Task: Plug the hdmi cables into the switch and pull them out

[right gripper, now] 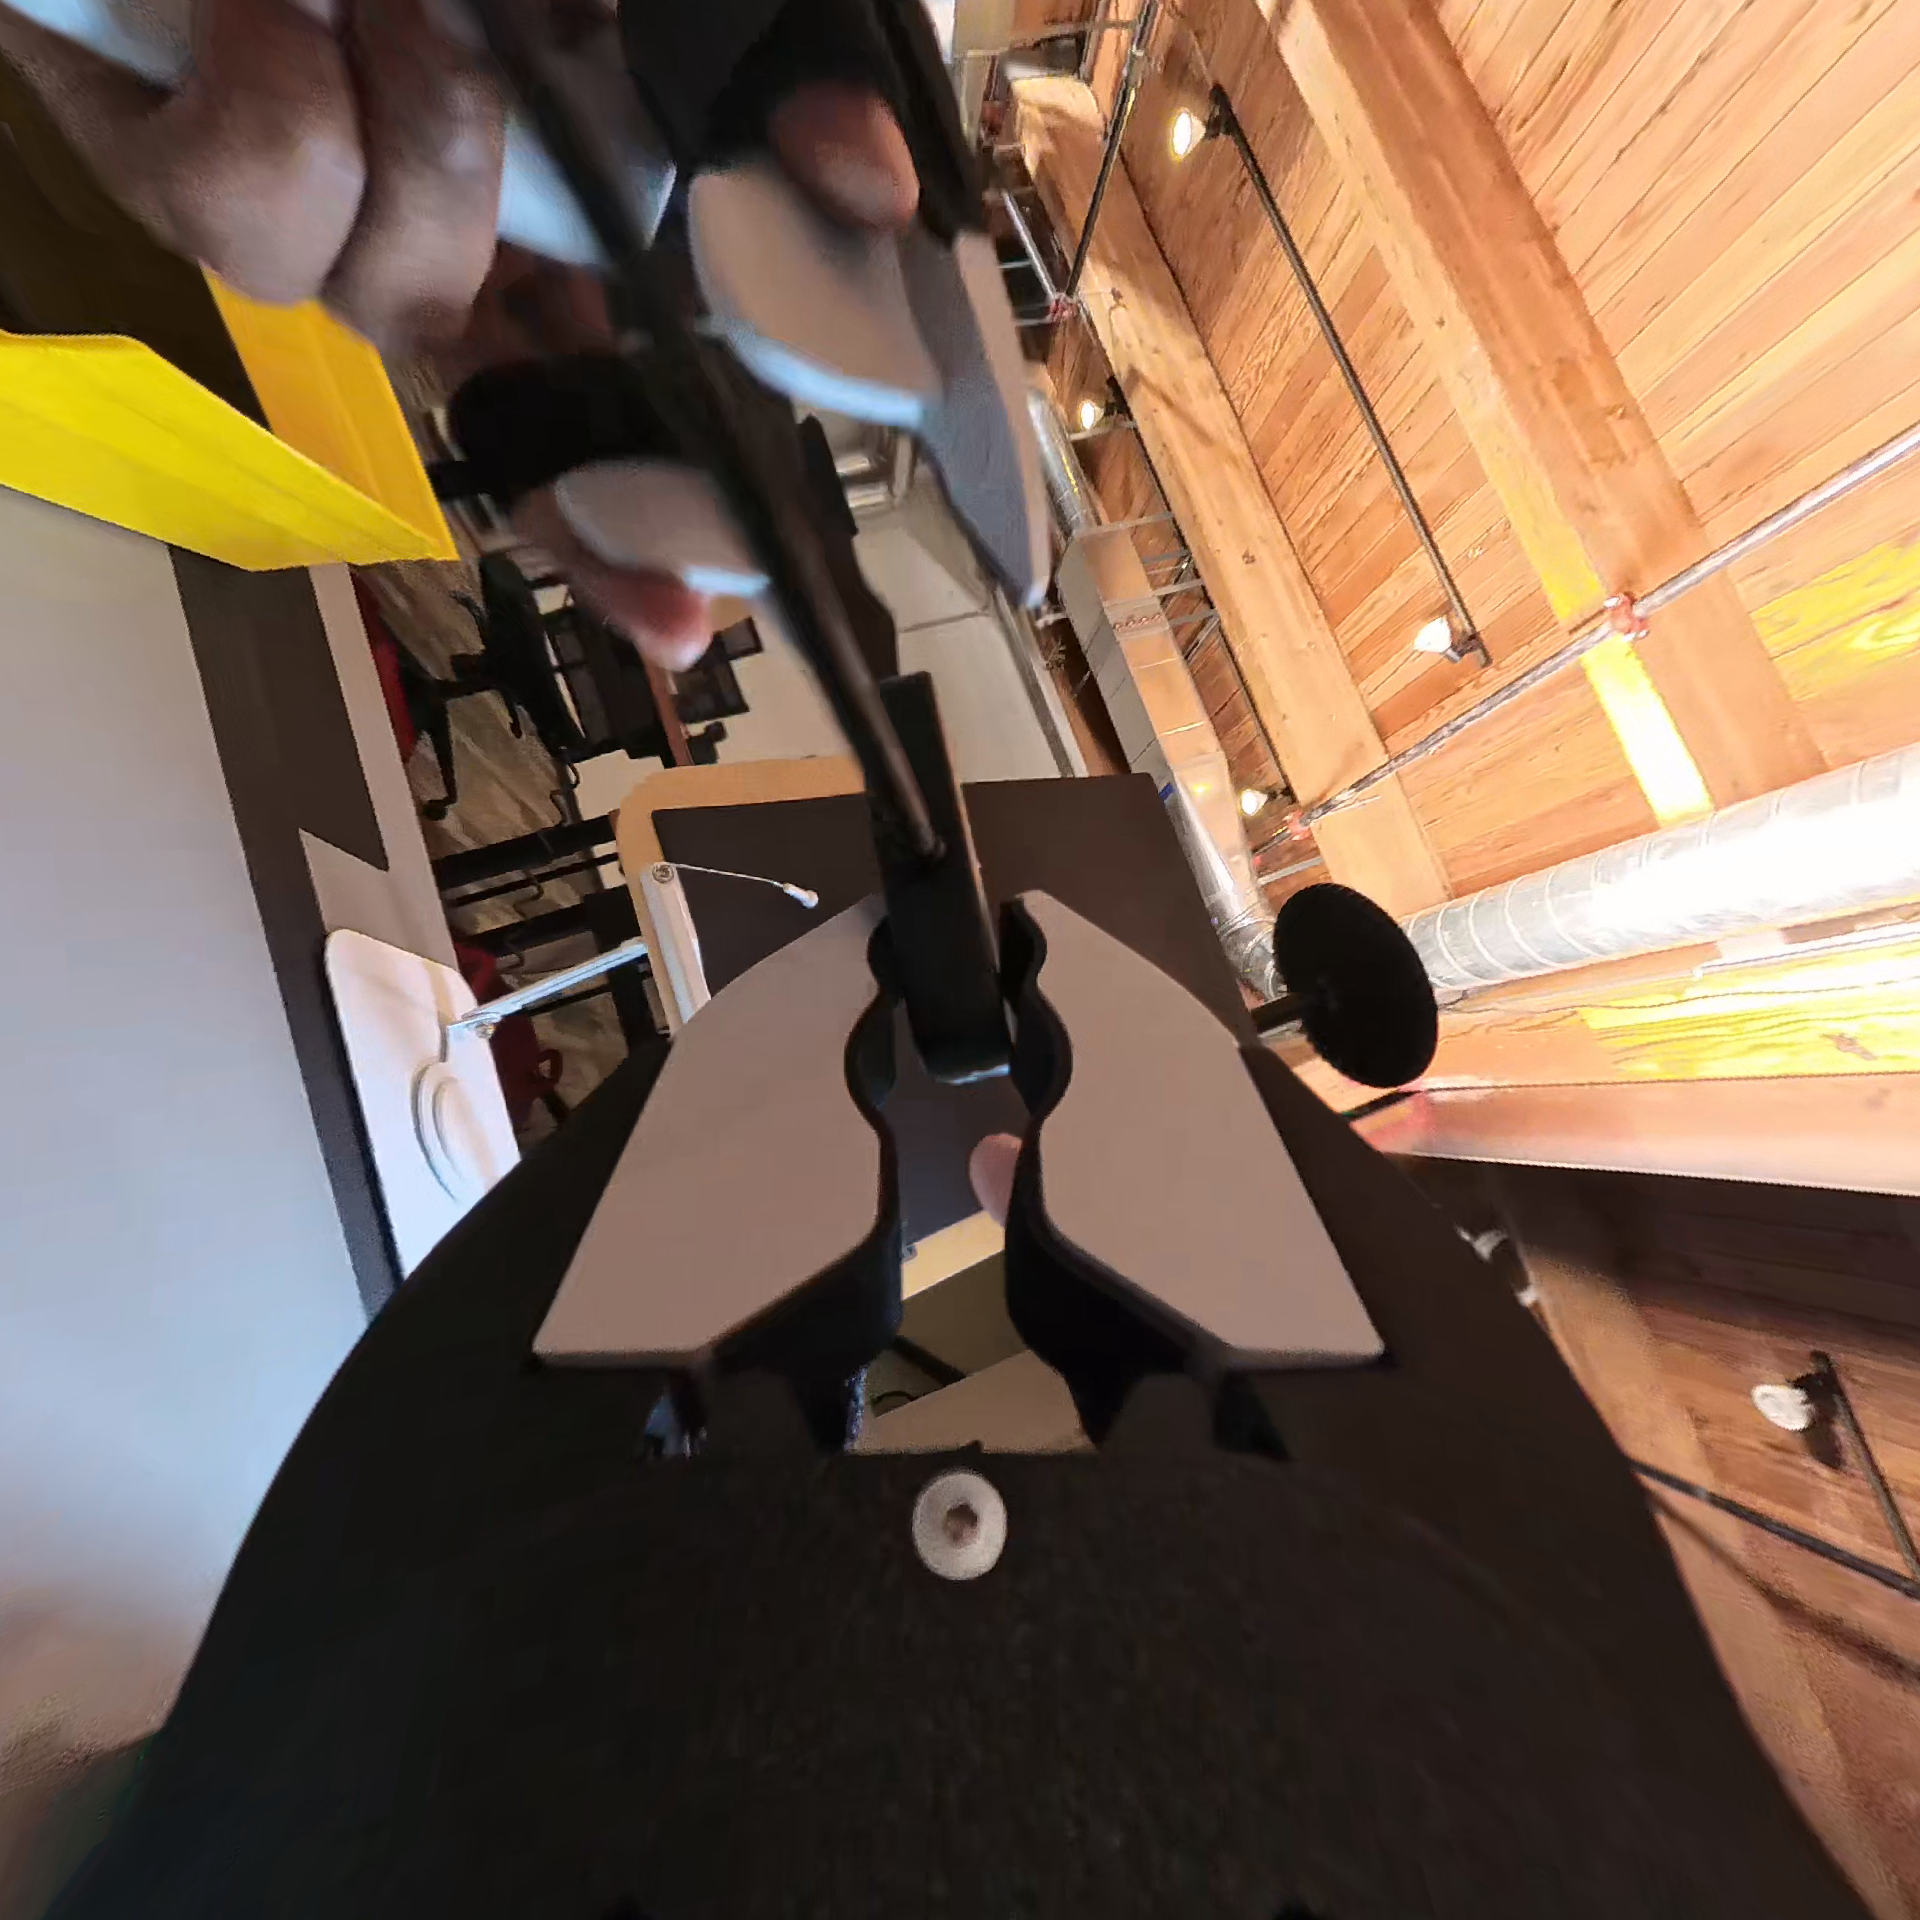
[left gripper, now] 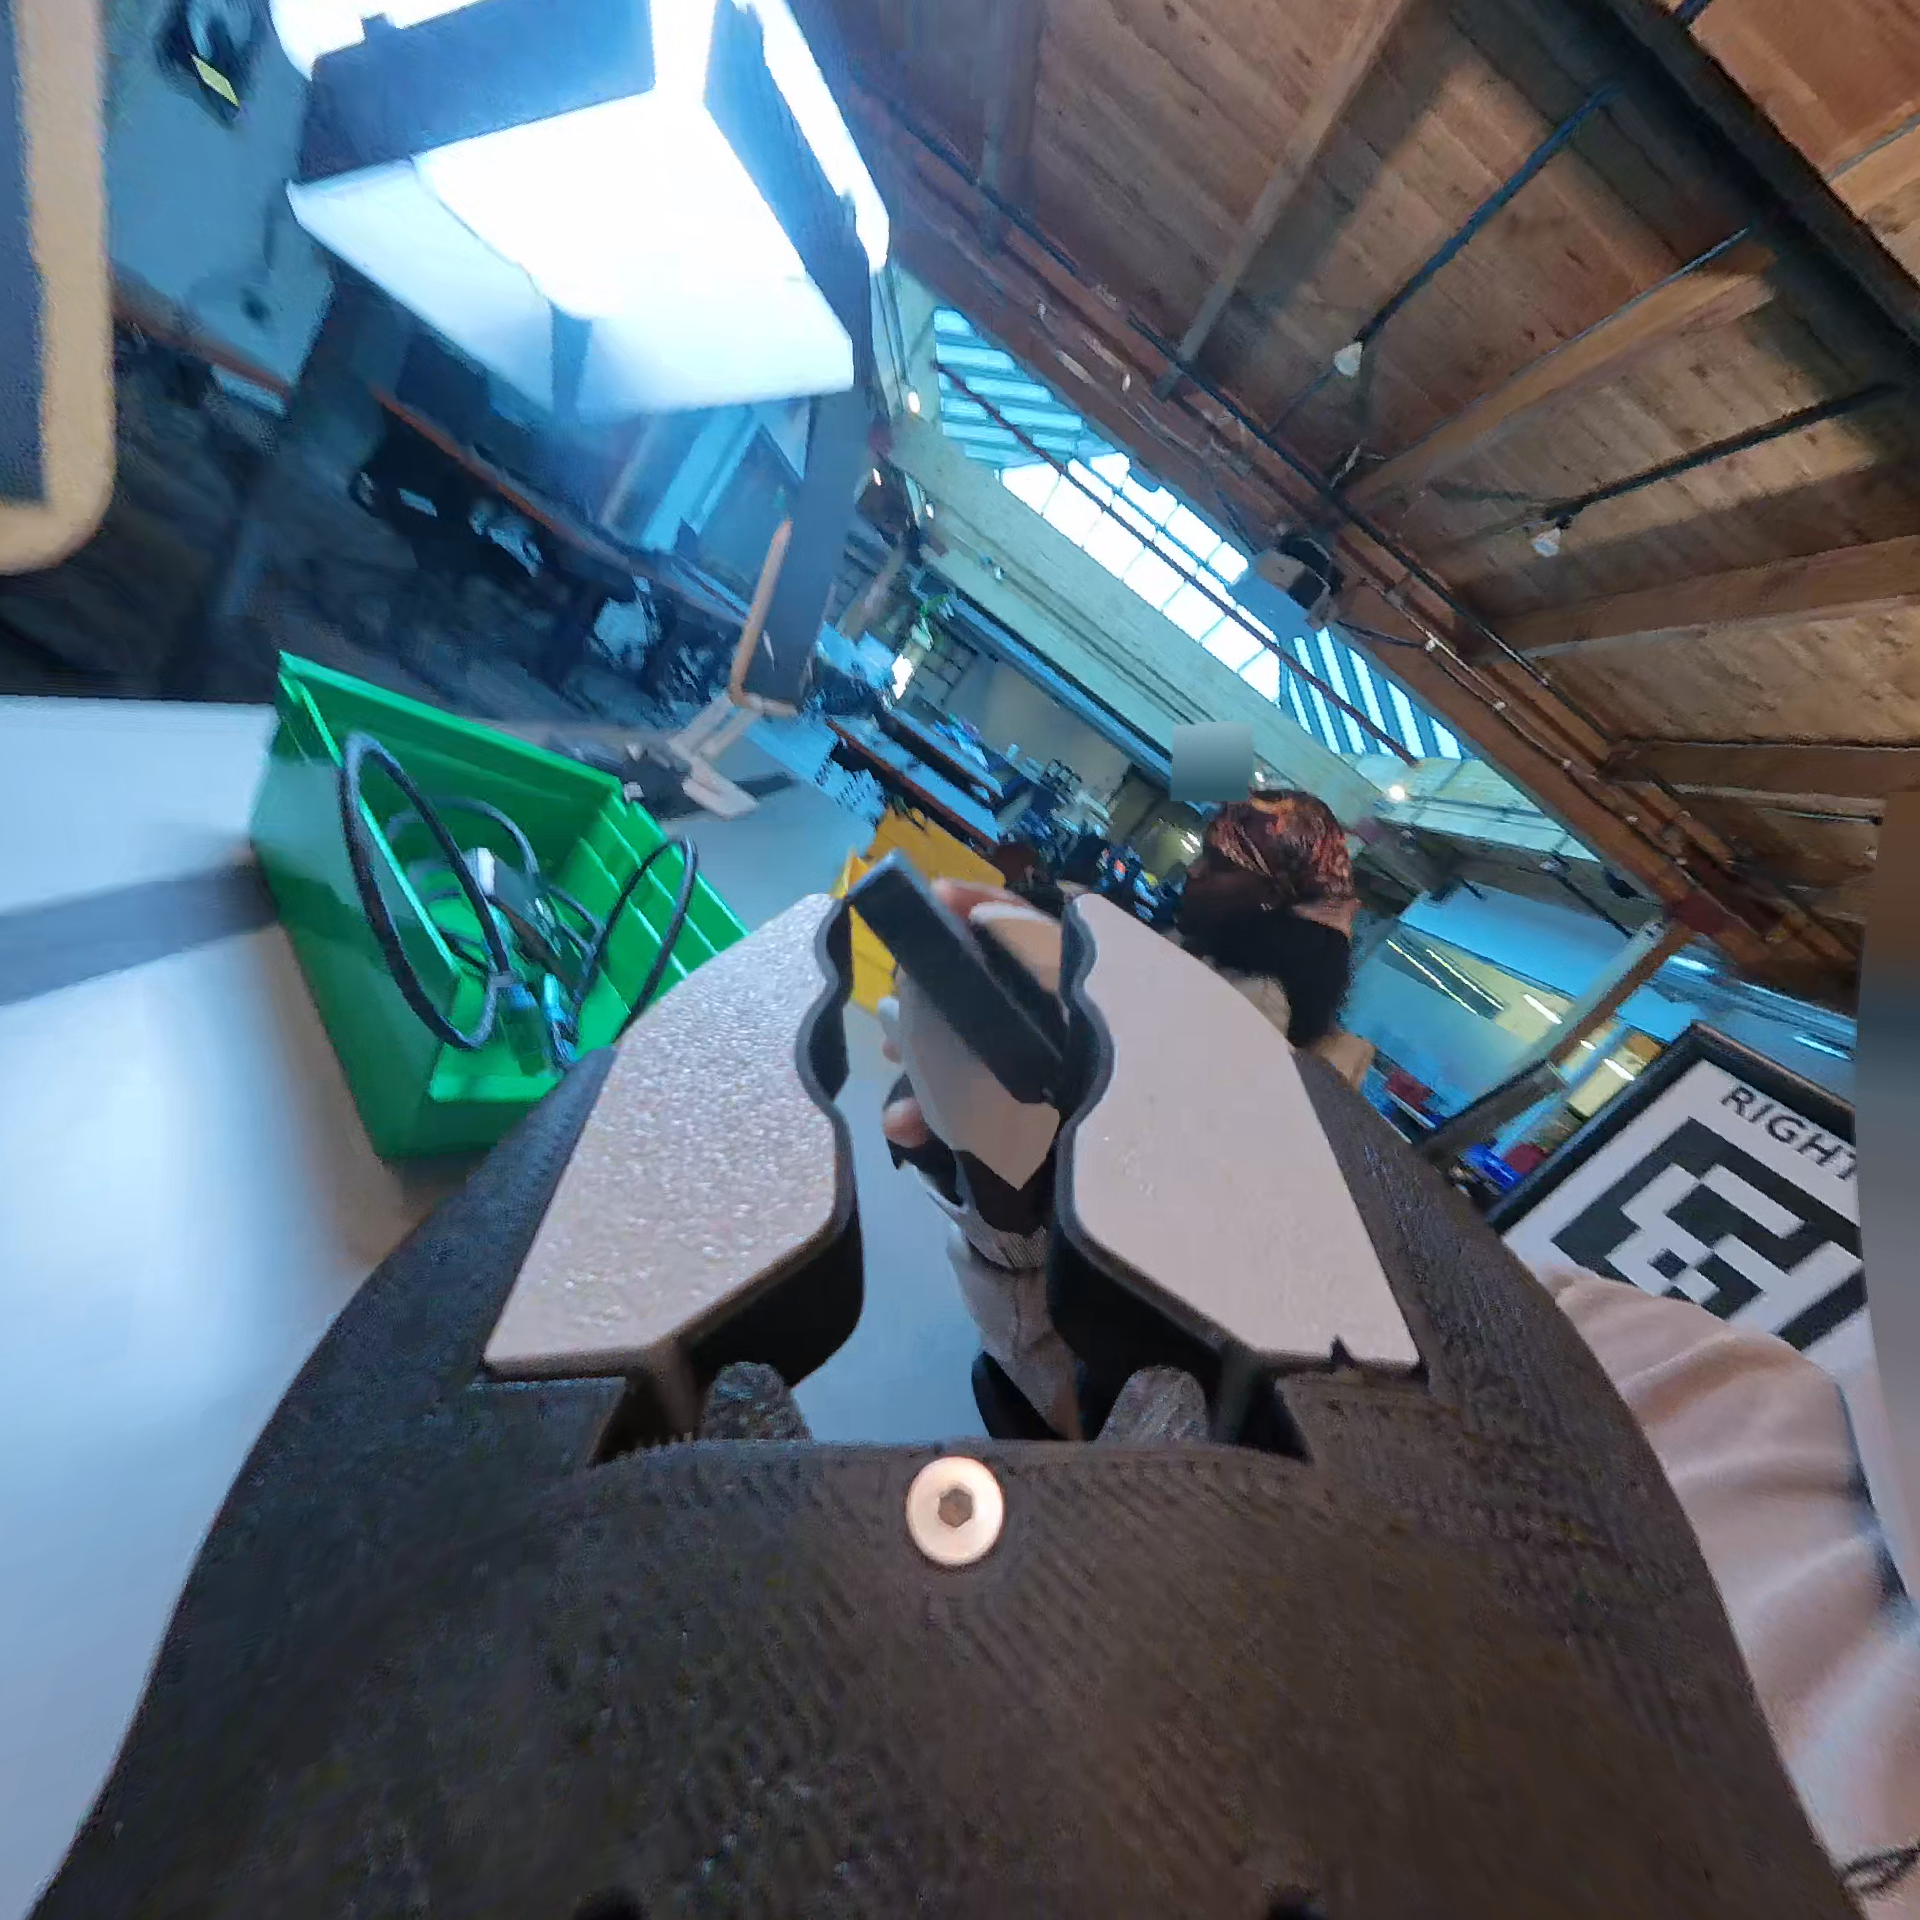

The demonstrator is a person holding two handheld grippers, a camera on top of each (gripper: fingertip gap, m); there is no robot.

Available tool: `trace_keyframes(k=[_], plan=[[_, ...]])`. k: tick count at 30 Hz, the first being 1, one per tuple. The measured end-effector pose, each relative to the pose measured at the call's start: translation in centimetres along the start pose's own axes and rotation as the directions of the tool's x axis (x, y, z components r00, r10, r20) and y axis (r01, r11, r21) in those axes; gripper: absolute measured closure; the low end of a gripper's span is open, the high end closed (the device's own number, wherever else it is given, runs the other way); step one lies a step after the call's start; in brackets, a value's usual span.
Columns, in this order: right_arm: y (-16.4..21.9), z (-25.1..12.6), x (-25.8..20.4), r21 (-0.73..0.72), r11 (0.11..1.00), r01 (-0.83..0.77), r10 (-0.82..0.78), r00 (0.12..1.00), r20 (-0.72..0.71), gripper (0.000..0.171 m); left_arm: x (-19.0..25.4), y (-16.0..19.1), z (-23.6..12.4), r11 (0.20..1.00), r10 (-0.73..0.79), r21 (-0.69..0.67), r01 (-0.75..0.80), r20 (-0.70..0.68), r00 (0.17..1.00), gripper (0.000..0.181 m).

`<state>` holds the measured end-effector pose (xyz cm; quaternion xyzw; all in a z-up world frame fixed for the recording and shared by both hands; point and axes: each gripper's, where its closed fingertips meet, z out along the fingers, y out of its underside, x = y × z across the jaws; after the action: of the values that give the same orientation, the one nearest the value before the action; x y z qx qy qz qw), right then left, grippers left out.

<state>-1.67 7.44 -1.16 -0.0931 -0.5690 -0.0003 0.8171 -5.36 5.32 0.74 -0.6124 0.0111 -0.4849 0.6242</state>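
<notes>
My left gripper (left gripper: 945,977) is closed on a flat black HDMI plug (left gripper: 951,977), which sits slanted between its fingertips. Behind it, close by, are the grey pads of the right gripper and a hand. My right gripper (right gripper: 948,987) is shut on a thin black box, the switch (right gripper: 940,935), seen edge-on. A black cable (right gripper: 831,665) runs from the switch's side up and left to the blurred left gripper (right gripper: 727,416) and a hand. Both grippers are held up off the table and face each other.
A green bin (left gripper: 343,966) with coiled black cables stands on the white table (left gripper: 104,1195) at left. A yellow bin (right gripper: 187,447) is beyond. A person (left gripper: 1268,904) is far off. A black-and-white marker board (left gripper: 1704,1226) and a pale sleeve (left gripper: 1714,1475) are at right. My right fingertips sit around 5 cm from my left ones.
</notes>
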Motion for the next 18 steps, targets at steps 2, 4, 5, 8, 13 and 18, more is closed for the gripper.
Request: trace_keyframes(k=[2, 4, 5, 8, 13, 18], plan=[[0.3, -0.1, 0.5, -0.006, 1.000, -0.011, 0.011, 1.000, 0.001, 0.156, 1.0, -2.8, -1.7, 0.993, 0.081, 0.086, -0.082, 0.015, 0.997, 0.143], [0.3, -0.2, 0.8, -0.004, 1.000, -0.026, 0.026, 1.000, 0.003, 0.156, 2.0, -5.1, -3.8, 0.969, 0.201, 0.138, -0.206, 0.052, 0.978, 0.147], [0.2, -0.2, 0.8, -0.001, 0.999, -0.041, 0.041, 0.999, 0.014, 0.156, 2.2, -5.7, -4.6, 0.946, 0.287, 0.133, -0.296, 0.081, 0.954, 0.151], [-0.4, -0.1, 0.3, 0.013, 0.984, -0.180, 0.178, 0.979, 0.099, 0.156, 0.1, -5.1, -6.3, 0.800, 0.595, -0.078, -0.595, 0.232, 0.769, 0.156], [-2.9, -0.5, -1.6, -0.060, 0.819, -0.571, 0.540, 0.729, 0.421, 0.156, -2.6, 0.9, -4.3, 0.442, 0.885, -0.445, -0.779, 0.076, 0.459, 0.129], [-3.5, -1.5, -3.6, -0.248, 0.706, -0.663, 0.657, 0.483, 0.579, 0.156, -1.1, 5.7, -1.0, 0.272, 0.926, -0.447, -0.852, -0.118, 0.358, 0.145]])
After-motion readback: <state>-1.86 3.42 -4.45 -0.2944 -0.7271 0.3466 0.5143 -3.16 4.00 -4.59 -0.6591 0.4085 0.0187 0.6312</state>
